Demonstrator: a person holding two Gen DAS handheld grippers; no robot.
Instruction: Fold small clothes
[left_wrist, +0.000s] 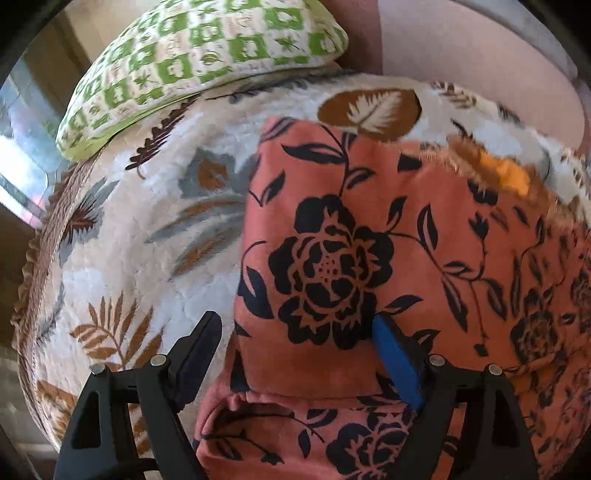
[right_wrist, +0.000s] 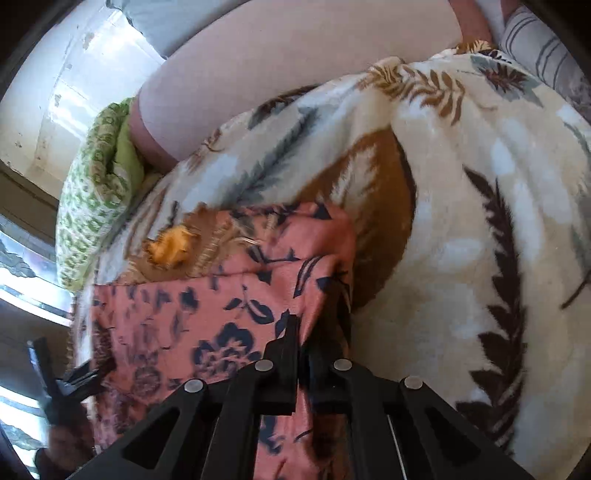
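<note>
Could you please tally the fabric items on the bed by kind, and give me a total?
Salmon floral garment: 1
Green checked pillow: 1
Leaf-print blanket: 1
Orange-brown cloth piece: 1
Total: 4

The left gripper (left_wrist: 299, 347) hangs with jaws wide apart, the right gripper (right_wrist: 304, 332) with jaws pinched together.
</note>
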